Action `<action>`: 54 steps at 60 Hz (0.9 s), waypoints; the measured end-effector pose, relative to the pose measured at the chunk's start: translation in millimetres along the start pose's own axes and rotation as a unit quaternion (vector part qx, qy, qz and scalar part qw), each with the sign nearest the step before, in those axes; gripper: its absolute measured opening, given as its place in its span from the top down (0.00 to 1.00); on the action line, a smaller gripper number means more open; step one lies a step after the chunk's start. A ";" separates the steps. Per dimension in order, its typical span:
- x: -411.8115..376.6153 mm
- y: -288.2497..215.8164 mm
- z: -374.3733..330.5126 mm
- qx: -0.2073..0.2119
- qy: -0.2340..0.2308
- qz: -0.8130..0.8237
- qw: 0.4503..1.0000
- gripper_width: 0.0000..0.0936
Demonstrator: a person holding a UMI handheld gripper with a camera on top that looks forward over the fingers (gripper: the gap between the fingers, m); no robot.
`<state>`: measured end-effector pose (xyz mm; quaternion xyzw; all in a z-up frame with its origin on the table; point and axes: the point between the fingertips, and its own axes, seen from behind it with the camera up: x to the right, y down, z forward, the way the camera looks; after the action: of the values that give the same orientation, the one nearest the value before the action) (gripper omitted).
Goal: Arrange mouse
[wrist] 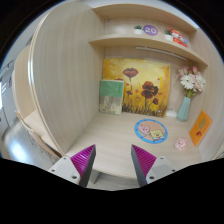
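A single wide-angle view rides on the claw [113, 163], looking forward and slightly down along its fingers at six o'clock, across the pale wooden surface [110, 130] toward the flower painting [137, 86] at twelve o'clock.

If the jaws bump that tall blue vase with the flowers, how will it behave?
The blue vase is tall and narrow, so it probably tips easily. The flowers sit high, likely adding top weight. It looks glazed, so possibly slippery and fragile. The gripper is open, well short of it.
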<state>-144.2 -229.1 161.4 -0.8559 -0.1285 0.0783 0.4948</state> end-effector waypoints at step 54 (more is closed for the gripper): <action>353.6 128.5 96.5 -0.162 0.186 0.117 0.962 0.26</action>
<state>186.4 -105.5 -0.5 -0.9331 0.0559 -0.0461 0.3522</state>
